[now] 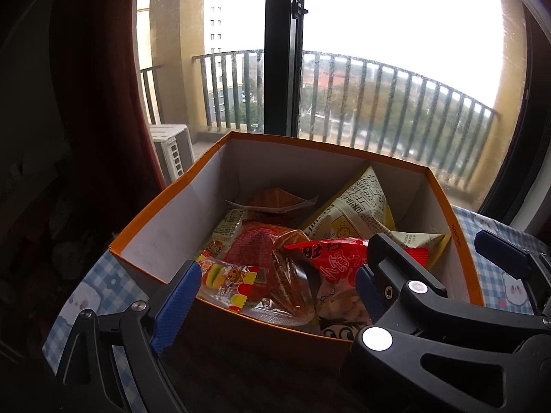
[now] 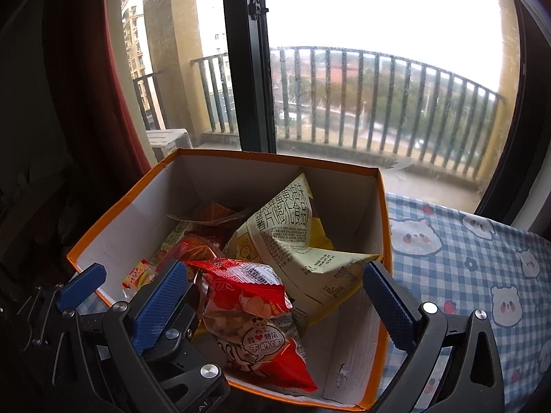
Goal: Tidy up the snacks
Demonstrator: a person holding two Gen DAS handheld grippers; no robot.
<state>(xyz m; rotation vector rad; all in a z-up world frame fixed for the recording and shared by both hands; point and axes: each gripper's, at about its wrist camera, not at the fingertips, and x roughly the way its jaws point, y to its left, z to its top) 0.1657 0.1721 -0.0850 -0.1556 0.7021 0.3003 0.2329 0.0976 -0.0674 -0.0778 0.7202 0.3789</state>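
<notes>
An orange cardboard box (image 1: 172, 186) (image 2: 120, 203) with a white inside stands on the table and holds several snack packs. A cream-yellow chip bag (image 1: 361, 203) (image 2: 286, 234) leans at the back right. In front of it lies a red snack bag (image 1: 334, 258) (image 2: 248, 285), with a gummy pack (image 1: 227, 278) (image 2: 137, 275) and clear-wrapped orange packs (image 1: 261, 244) to its left. My left gripper (image 1: 275, 296) (image 2: 134, 285) hangs open over the box's near left part, around the gummy pack without touching it. My right gripper (image 2: 273, 289) (image 1: 430, 241) is open beside it, its pads either side of the red bag.
A blue checked tablecloth (image 2: 465, 258) (image 1: 496, 275) with bear prints covers the table to the right of the box. A window with a dark frame (image 2: 248, 69) and a balcony railing stands right behind. A dark red curtain (image 1: 103, 103) hangs at the left.
</notes>
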